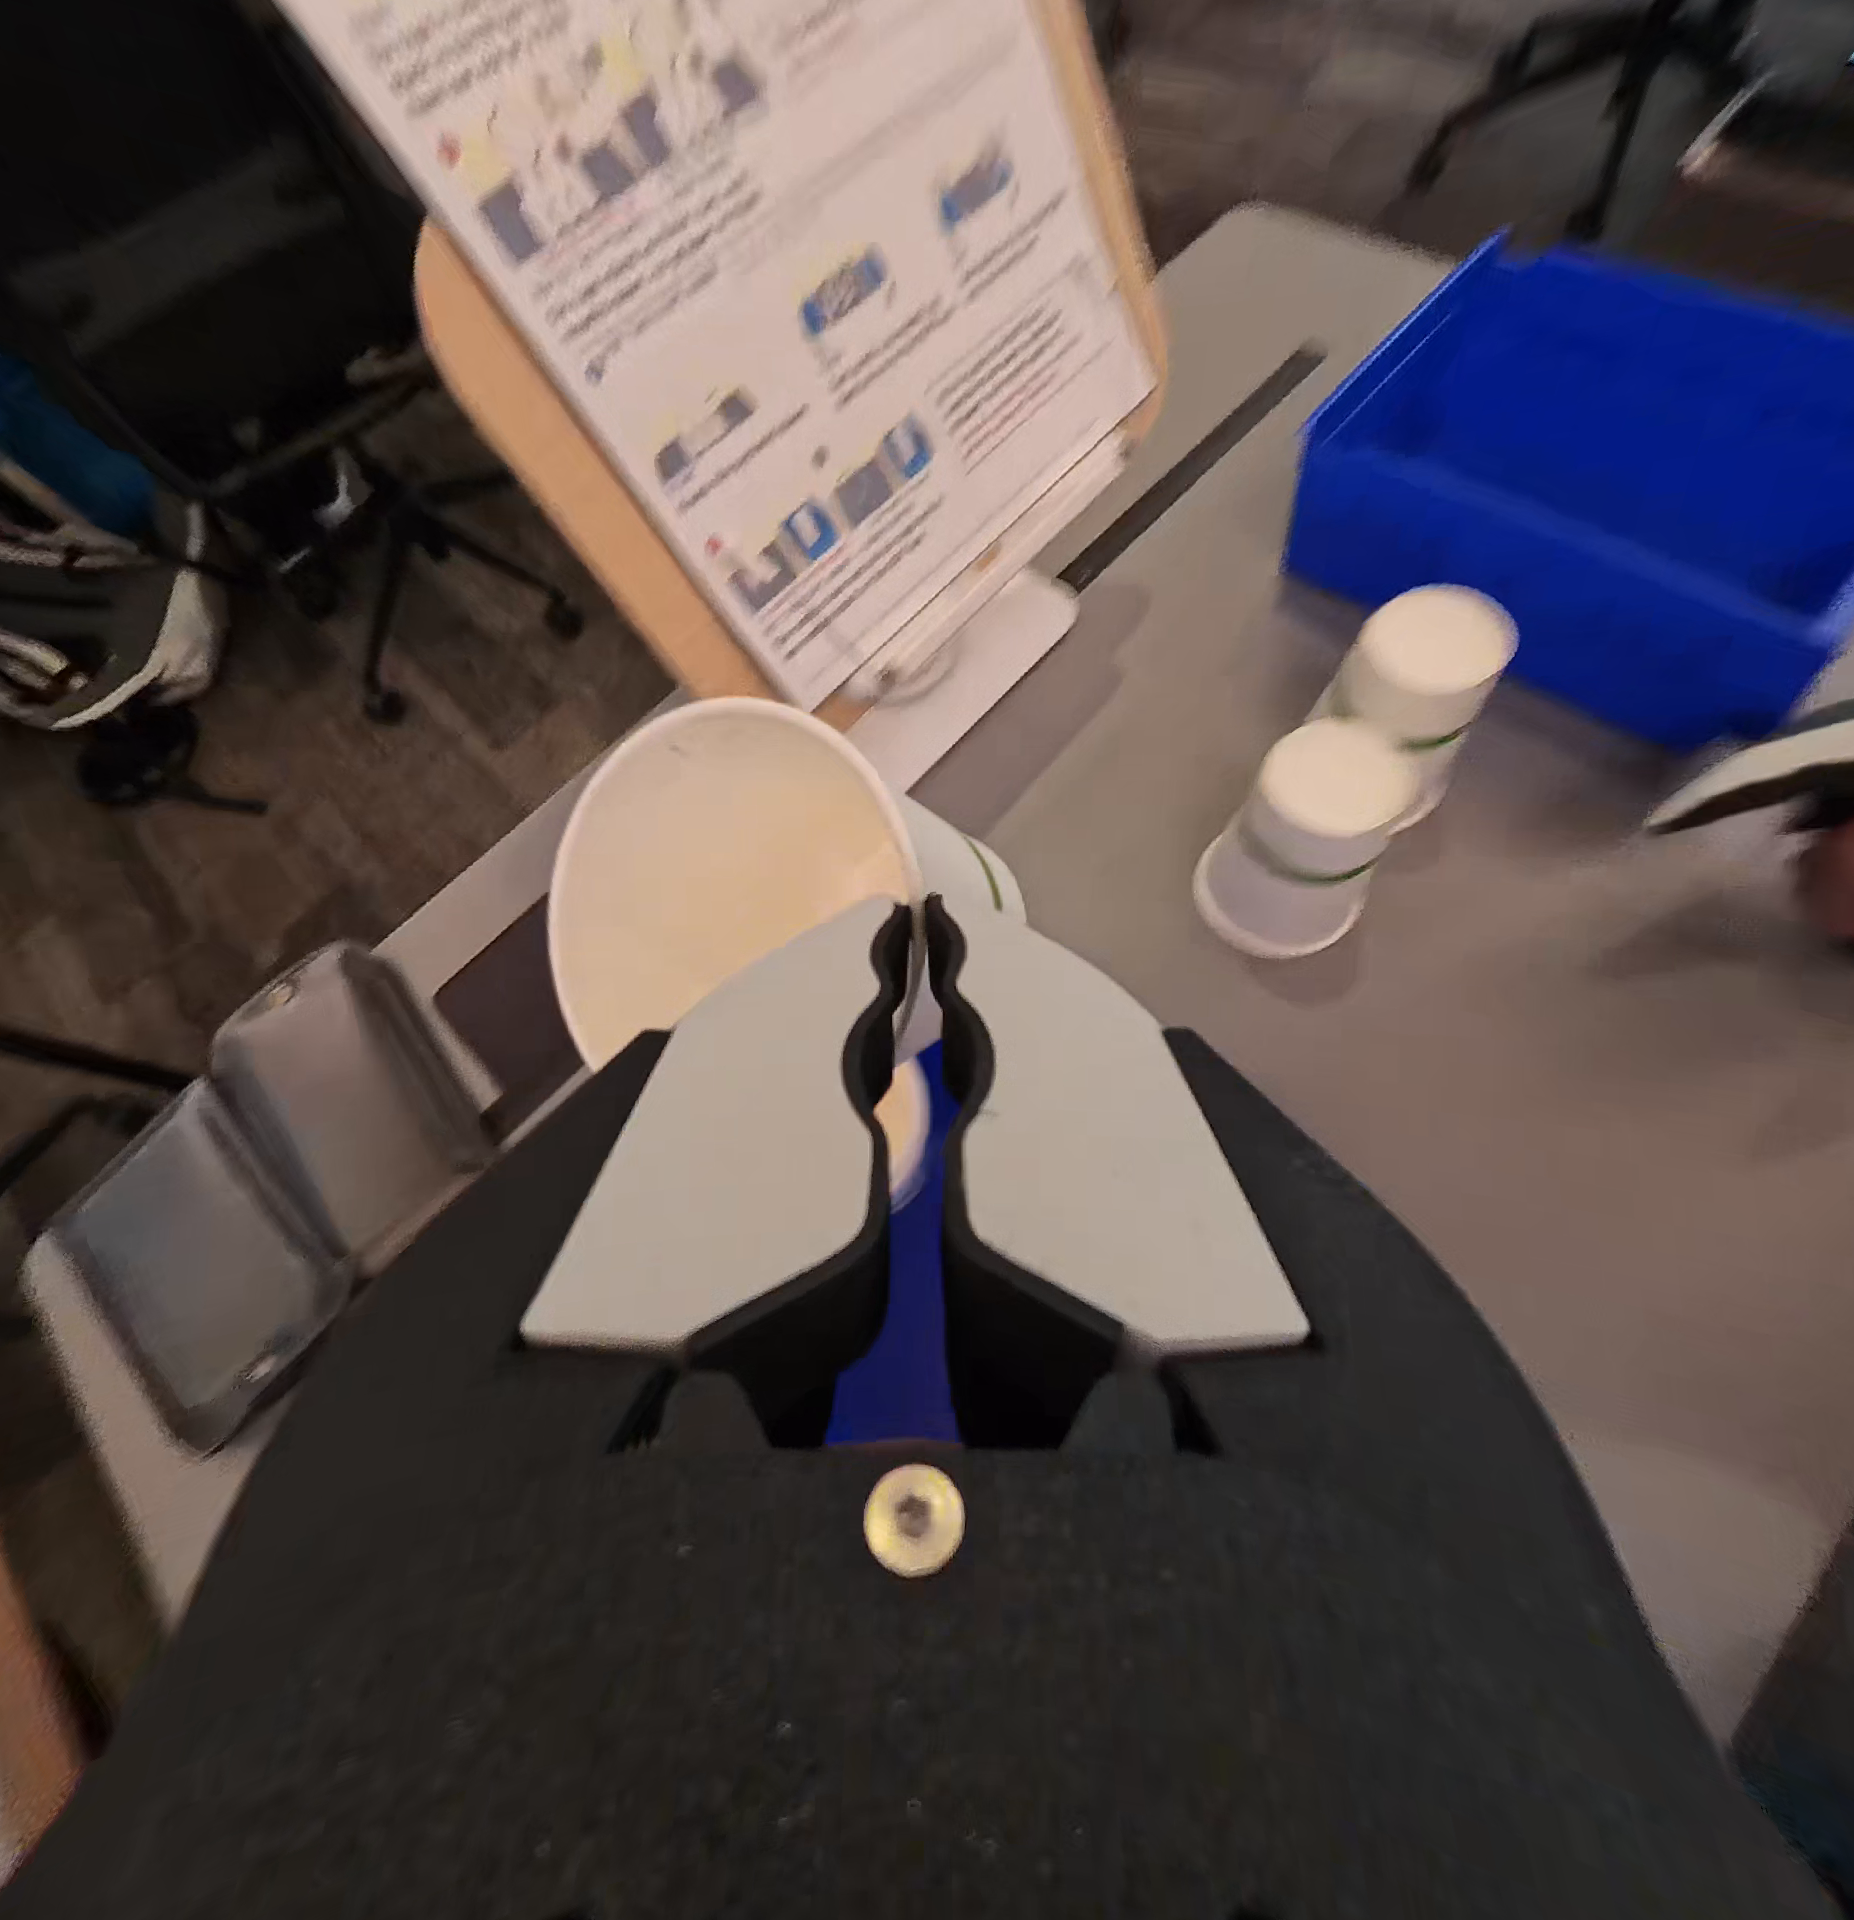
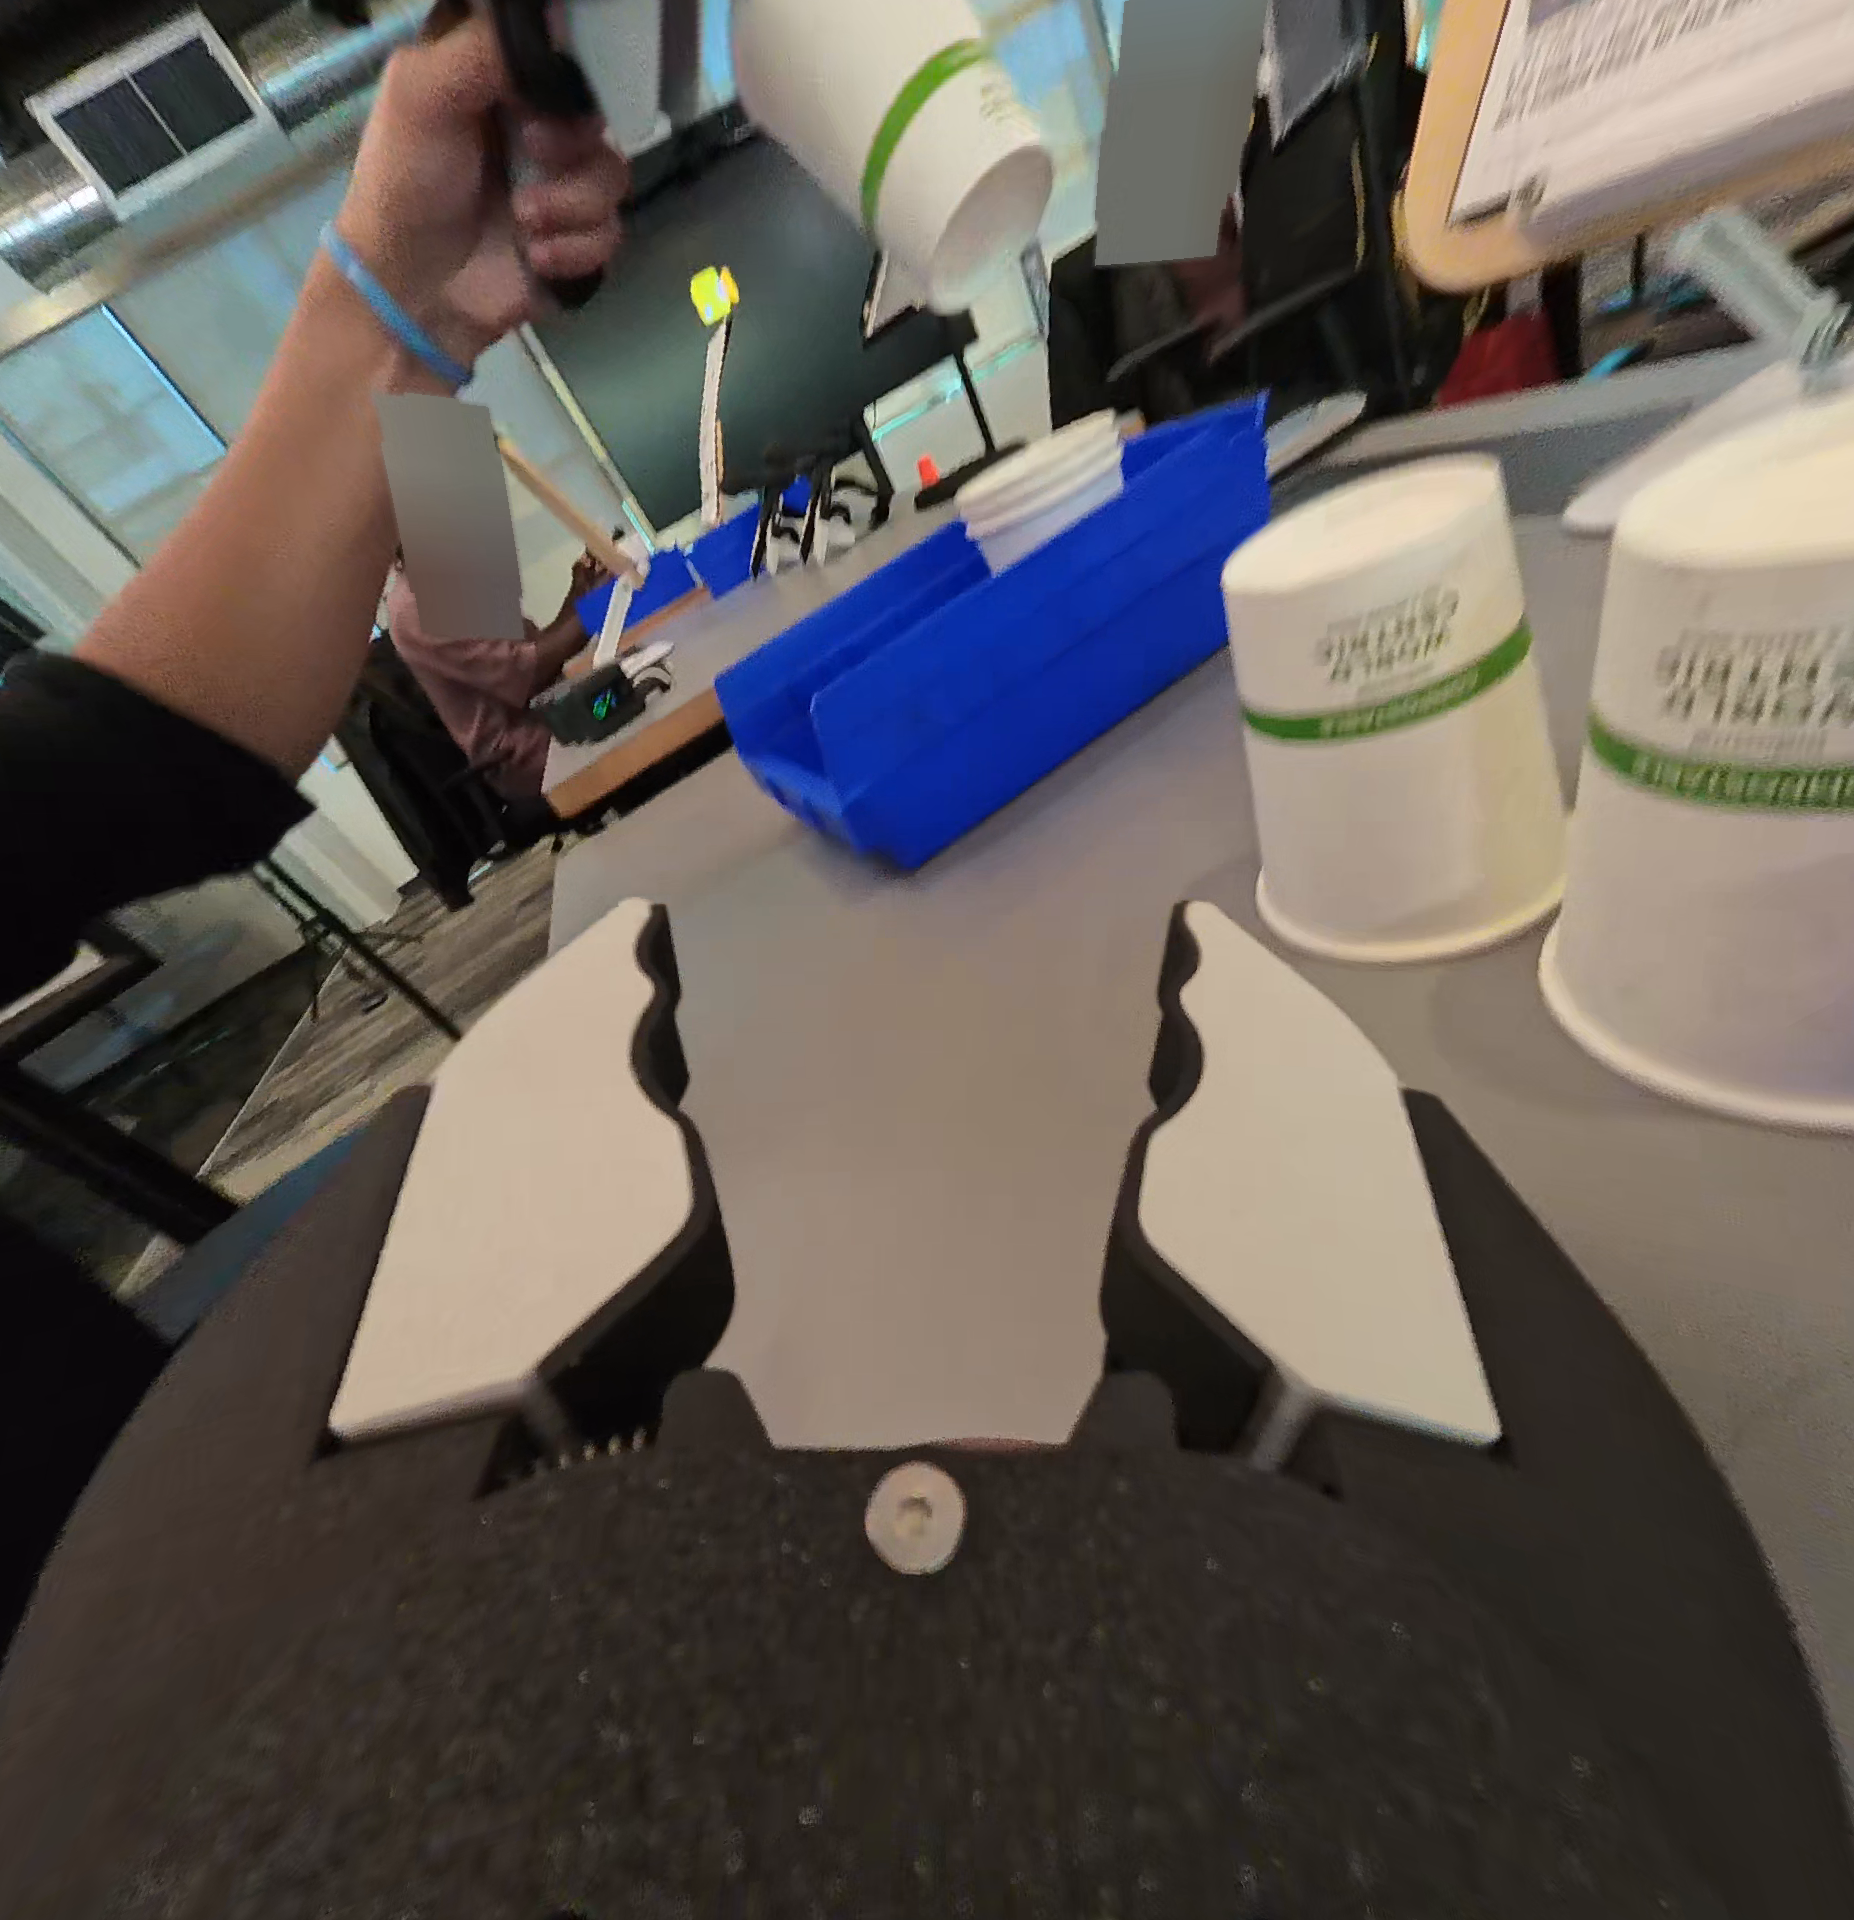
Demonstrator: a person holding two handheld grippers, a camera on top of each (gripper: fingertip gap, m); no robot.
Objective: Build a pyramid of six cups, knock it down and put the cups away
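My left gripper [image 1: 918, 920] is shut on the rim of a white paper cup [image 1: 725, 873] with a green stripe and holds it tilted in the air. The right wrist view shows this cup [image 2: 902, 135] high above a blue bin [image 2: 1006, 665] that holds a stack of cups [image 2: 1048, 488]. Two more cups [image 1: 1307, 831] [image 1: 1432, 665] stand upside down side by side on the grey table [image 1: 1318, 1143]. My right gripper [image 2: 918, 935] is open and empty, low over the table, just left of these two cups [image 2: 1390, 717] [image 2: 1733, 790].
A second blue bin [image 1: 1609, 478] stands behind the two cups. An instruction board [image 1: 798, 312] on a stand is at the back. Clear plastic containers [image 1: 279, 1174] sit at the table's left edge. A person's hand [image 2: 466, 177] holds the left gripper. An office chair [image 1: 175, 312] stands beyond the table.
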